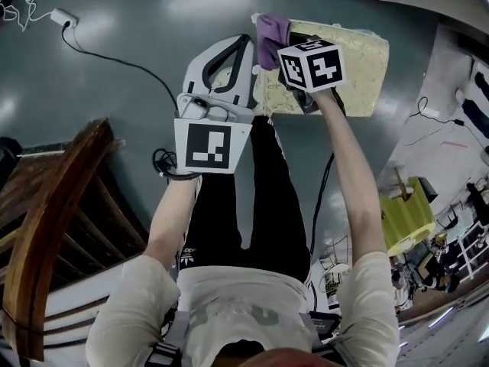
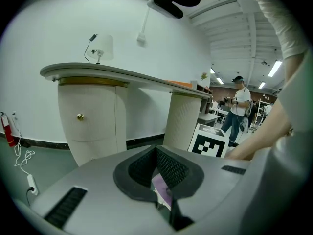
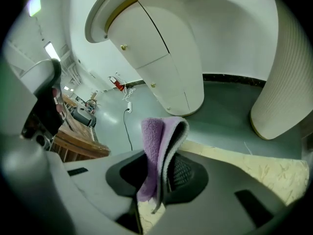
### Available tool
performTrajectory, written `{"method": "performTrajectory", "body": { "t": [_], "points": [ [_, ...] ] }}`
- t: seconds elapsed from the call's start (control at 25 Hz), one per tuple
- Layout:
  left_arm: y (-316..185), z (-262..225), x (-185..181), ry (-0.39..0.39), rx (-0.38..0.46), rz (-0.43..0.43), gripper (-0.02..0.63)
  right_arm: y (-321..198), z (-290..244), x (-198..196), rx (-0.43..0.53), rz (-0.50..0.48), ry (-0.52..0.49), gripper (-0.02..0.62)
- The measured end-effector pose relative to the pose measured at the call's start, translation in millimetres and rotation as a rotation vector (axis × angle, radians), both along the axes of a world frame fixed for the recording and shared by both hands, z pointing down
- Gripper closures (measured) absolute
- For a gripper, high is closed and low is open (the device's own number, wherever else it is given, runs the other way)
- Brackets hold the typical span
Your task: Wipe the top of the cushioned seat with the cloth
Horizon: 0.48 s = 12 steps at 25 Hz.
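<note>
The cream cushioned seat (image 1: 355, 60) lies low over the grey floor, ahead of the person's legs. My right gripper (image 1: 286, 48) is over its left part, shut on a folded purple cloth (image 1: 271, 35). In the right gripper view the cloth (image 3: 157, 146) stands up out of the right gripper (image 3: 164, 153), with the seat (image 3: 234, 165) just beyond it. My left gripper (image 1: 246, 44) hangs beside the seat's left edge with its jaws together and nothing held. In the left gripper view only a sliver of purple shows through the slit of the left gripper (image 2: 157, 155).
A wooden chair (image 1: 46, 220) stands close on the left. A power strip with its cable (image 1: 65, 20) lies on the floor at far left. A curved white counter (image 2: 117, 75) on round pillars (image 3: 288, 72) stands ahead. A yellow object (image 1: 405, 216) and a person (image 2: 239, 106) are to the right.
</note>
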<state>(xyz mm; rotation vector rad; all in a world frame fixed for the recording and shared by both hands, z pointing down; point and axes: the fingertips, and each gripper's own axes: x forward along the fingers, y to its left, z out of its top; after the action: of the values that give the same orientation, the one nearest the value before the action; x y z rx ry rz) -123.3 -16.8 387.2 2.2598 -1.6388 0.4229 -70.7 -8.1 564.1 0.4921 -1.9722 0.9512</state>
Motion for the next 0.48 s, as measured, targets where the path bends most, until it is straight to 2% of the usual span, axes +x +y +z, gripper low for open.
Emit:
{"method": "performTrajectory", "body": {
  "t": [0.48],
  "points": [
    [-1,1,12,0.001,-0.015,0.019,0.600,-1,4,2,-0.004,-0.017,0.021,0.502]
  ]
}}
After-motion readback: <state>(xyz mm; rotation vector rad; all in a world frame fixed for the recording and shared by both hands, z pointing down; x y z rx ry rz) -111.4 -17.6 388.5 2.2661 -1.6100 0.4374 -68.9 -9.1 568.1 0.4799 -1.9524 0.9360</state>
